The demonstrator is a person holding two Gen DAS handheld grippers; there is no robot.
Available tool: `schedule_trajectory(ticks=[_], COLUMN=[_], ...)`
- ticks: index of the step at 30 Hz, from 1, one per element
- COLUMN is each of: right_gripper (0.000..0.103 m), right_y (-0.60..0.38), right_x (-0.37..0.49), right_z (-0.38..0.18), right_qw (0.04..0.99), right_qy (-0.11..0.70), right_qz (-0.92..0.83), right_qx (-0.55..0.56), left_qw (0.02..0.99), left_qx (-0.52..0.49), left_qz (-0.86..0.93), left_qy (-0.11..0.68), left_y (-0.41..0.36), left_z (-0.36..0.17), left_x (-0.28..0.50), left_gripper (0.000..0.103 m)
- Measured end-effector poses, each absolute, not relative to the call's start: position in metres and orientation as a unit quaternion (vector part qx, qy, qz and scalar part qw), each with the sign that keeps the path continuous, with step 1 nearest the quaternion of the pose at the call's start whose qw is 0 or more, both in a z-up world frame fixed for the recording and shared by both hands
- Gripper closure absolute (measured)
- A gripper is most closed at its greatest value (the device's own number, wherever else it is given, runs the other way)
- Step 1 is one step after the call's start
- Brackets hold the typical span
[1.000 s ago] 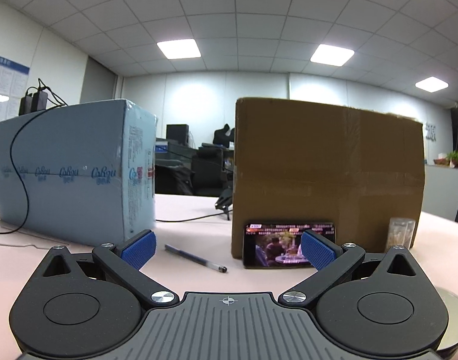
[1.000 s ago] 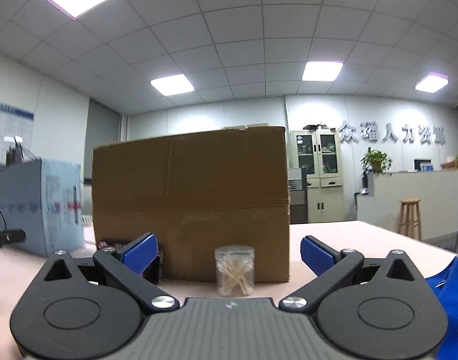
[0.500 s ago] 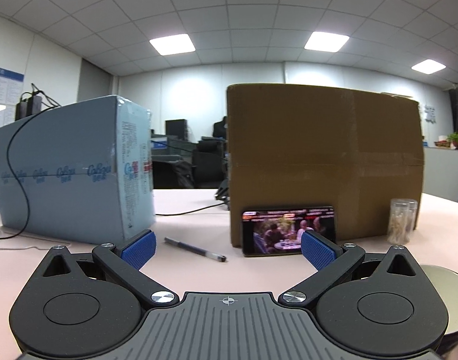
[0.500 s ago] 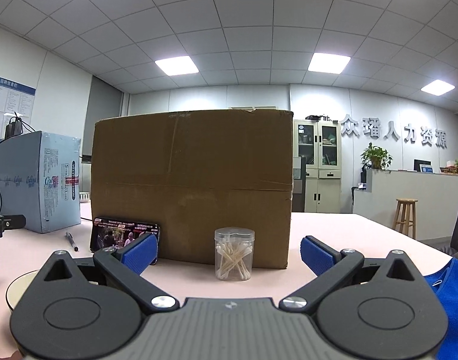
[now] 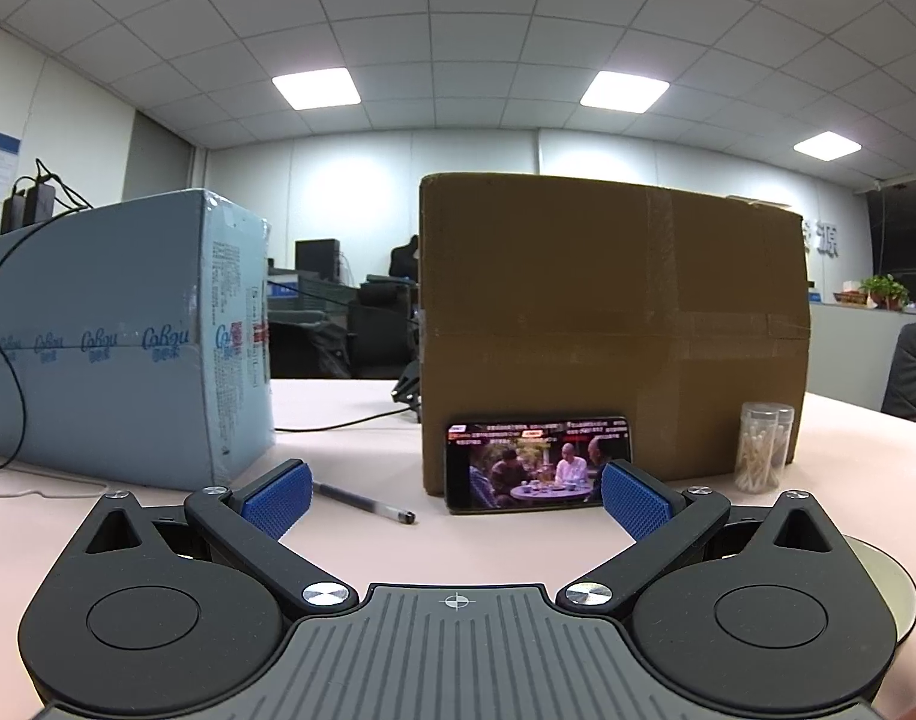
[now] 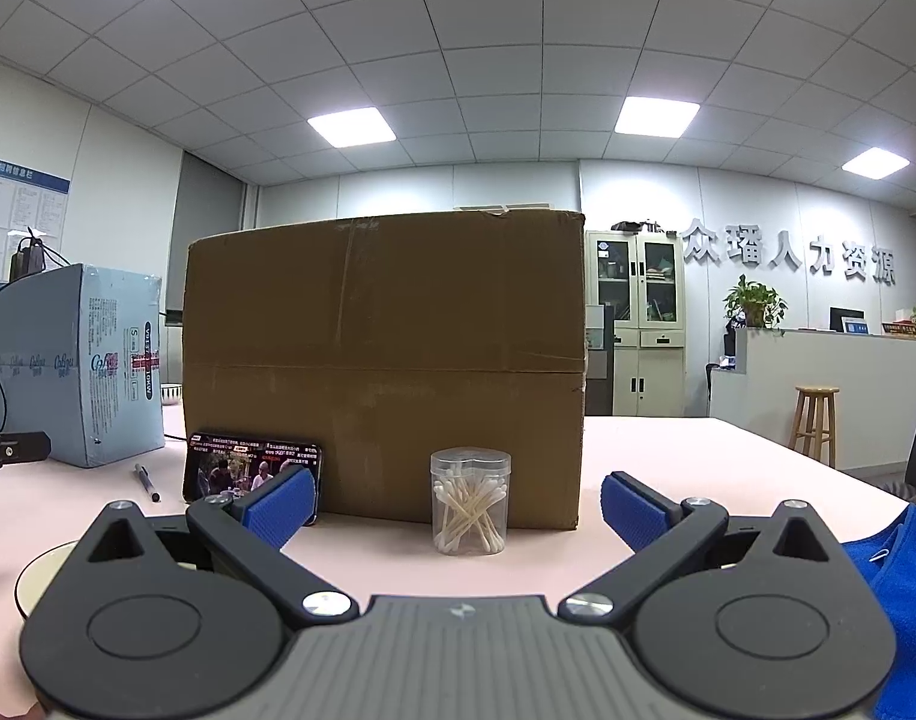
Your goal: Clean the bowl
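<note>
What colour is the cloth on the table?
Bright blue cloth, best seen in the right wrist view.

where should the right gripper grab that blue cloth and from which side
Probably the cloth's raised near edge, coming from its left: it lies bunched at the right gripper's lower right, so soft folds offer a pinch. The open jaws hold nothing; most of the cloth is out of frame.

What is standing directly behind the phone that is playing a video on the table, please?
The phone leans against the front face of a taped brown cardboard box, which fills the view behind it. Whatever lies behind or inside the box is hidden, as is the phone's back.
</note>
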State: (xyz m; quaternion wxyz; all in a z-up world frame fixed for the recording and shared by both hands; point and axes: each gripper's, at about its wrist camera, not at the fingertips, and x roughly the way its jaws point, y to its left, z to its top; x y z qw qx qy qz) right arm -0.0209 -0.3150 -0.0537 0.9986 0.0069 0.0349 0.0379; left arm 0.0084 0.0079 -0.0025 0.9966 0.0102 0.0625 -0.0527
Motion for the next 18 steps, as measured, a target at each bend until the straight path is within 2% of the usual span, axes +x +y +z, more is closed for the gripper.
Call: schedule_trajectory(ticks=[18], right_gripper=[0.000], right_y=[-0.3139], right_x=[-0.0200], right_z=[-0.0539], right_qw=[0.998], right_qy=[0.046], right_qz=[0.033], right_qx=[-0.002], left_qw=[0.996], left_qx=[0.010], left_qz=[-0.057], left_qy=[0.069], left_y=[0.0079], left_z=[-0.0026], left_x=[0.0093], left_gripper=[0.000])
